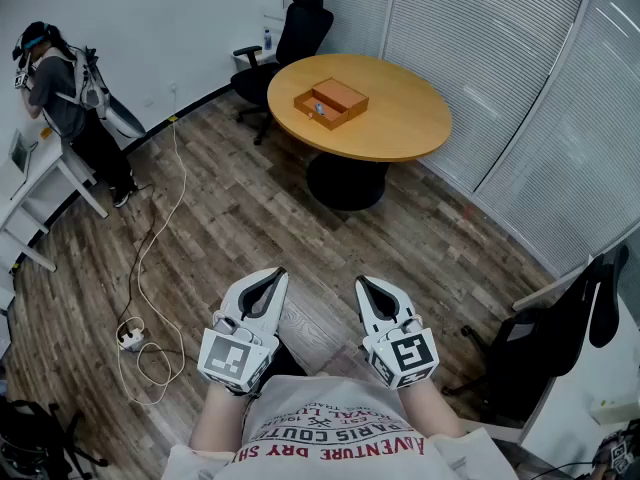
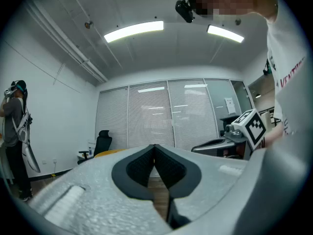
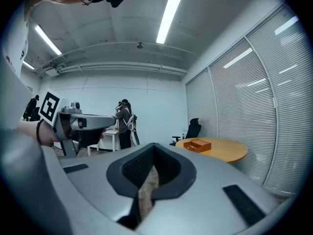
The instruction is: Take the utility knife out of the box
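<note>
Left gripper (image 1: 270,280) and right gripper (image 1: 366,288) are hanging level before the torso, both clenched with nothing between the jaws. Box (image 1: 330,103) is sitting open on the round table (image 1: 400,118), well apart across the wood floor (image 1: 250,198). Utility knife (image 1: 319,110) is showing as a bluish speck inside. Office chair (image 1: 300,28) is standing behind the table. Cable (image 1: 150,268) is trailing at left, near a person (image 1: 65,93).

A round wooden table (image 1: 400,118) stands well ahead of the right gripper (image 1: 365,284), with a black office chair (image 1: 300,28) beyond it. A white cable (image 1: 138,280) lies left of the left gripper (image 1: 278,274).
</note>
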`<state>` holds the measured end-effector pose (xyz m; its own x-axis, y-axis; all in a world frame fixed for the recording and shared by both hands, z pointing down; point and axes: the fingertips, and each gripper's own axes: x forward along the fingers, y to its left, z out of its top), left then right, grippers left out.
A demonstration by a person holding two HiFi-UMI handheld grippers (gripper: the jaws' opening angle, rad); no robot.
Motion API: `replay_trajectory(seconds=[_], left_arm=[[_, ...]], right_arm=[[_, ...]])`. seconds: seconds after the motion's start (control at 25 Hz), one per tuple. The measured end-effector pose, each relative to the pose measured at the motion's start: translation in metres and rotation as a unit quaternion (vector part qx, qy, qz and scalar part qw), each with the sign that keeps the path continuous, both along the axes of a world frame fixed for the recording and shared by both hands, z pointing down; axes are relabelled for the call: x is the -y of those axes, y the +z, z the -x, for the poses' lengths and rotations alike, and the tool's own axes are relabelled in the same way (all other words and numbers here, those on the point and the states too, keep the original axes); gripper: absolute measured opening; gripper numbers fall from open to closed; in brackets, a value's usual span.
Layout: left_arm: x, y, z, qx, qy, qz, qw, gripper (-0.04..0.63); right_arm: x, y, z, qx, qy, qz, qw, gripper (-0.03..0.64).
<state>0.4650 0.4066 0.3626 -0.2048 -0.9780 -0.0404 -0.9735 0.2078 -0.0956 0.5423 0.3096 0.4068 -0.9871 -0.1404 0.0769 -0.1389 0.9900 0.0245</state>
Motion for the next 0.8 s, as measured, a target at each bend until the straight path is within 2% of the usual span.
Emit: replay_trajectory(seconds=[0.28, 0.8], left_arm=[[0.001, 0.000, 0.001, -0.011, 0.014, -0.007, 0.9998, 0.009], [0.022, 0.022, 0.025, -0.029, 0.024, 0.022, 0.9991, 0.009]], right_arm=[[-0.001, 0.003, 0.004, -0.004, 0.000, 0.003, 1.000, 0.006], [0.014, 0.022, 0.024, -0.006, 0.010, 0.043, 0.999, 0.008]])
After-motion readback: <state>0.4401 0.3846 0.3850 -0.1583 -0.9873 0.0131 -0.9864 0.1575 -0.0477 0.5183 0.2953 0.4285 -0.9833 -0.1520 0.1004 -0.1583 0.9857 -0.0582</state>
